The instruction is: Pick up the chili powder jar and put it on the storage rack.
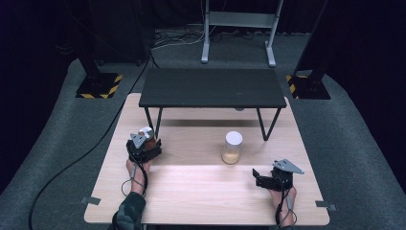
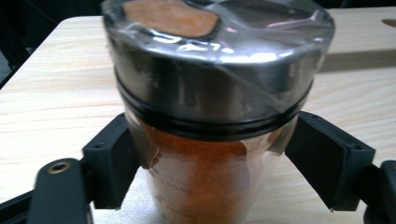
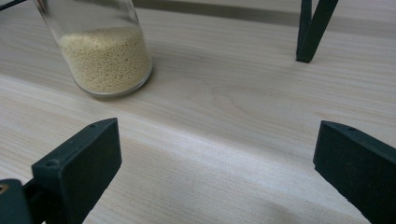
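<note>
Spice jar [image 2: 210,121] far-left, orange powder inside | left gripper [image 2: 212,158] apparently clamped on its glass | right gripper [image 3: 215,172] released, near-right | grain jar [image 3: 100,51] centre

Two jars [image 1: 232,147] [image 2: 210,116], one black shelf [image 1: 212,87], two tools [image 1: 143,143] [image 1: 261,178]

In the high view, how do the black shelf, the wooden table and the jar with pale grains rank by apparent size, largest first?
1. Wooden table, clearly the largest.
2. Black shelf, which stands on the table's far part.
3. Jar with pale grains, much the smallest.
The shelf lies farther from the camera, so it may look somewhat smaller than it is.
</note>
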